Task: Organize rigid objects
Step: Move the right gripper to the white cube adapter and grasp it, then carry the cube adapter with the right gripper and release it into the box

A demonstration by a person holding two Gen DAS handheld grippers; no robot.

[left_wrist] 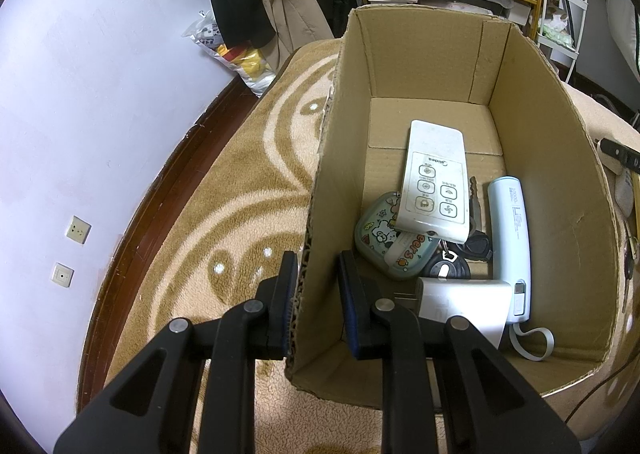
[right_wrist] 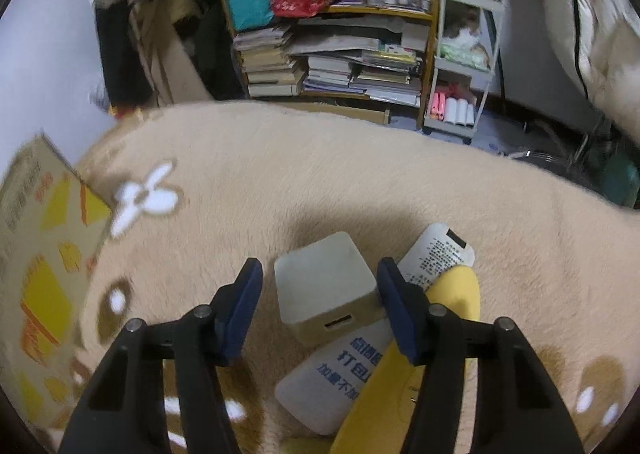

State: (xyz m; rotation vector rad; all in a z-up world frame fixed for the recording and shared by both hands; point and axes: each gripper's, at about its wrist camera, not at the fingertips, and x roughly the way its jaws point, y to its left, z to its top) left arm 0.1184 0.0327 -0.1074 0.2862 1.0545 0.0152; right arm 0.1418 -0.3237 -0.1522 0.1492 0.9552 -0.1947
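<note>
Left gripper (left_wrist: 318, 294) straddles the cardboard box (left_wrist: 552, 182) wall; right gripper (right_wrist: 320, 294) sits open round a white cube charger (right_wrist: 326, 284).

Left: fingers a bit apart, one pad outside the near-left wall, one inside; the outer pad looks to touch the card, the inner one shows a gap. Box sits on a tan patterned blanket (left_wrist: 248, 182). Inside it: white remote (left_wrist: 434, 178) lying over a cartoon-print case (left_wrist: 390, 242), black key fobs (left_wrist: 460, 258) w/ keys beside, pale blue power bank (left_wrist: 510, 238) along the right side, silver-white block (left_wrist: 460, 300) at the near end. Right: fingers wide apart, charger between them, no contact visible. Charger rests on the blanket beside a white pouch w/ blue print (right_wrist: 340, 378); a yellow item (right_wrist: 452, 294) and a white printed tube (right_wrist: 434, 254) lie just right of it. Box's printed side shows at far left in the right wrist view.
</note>
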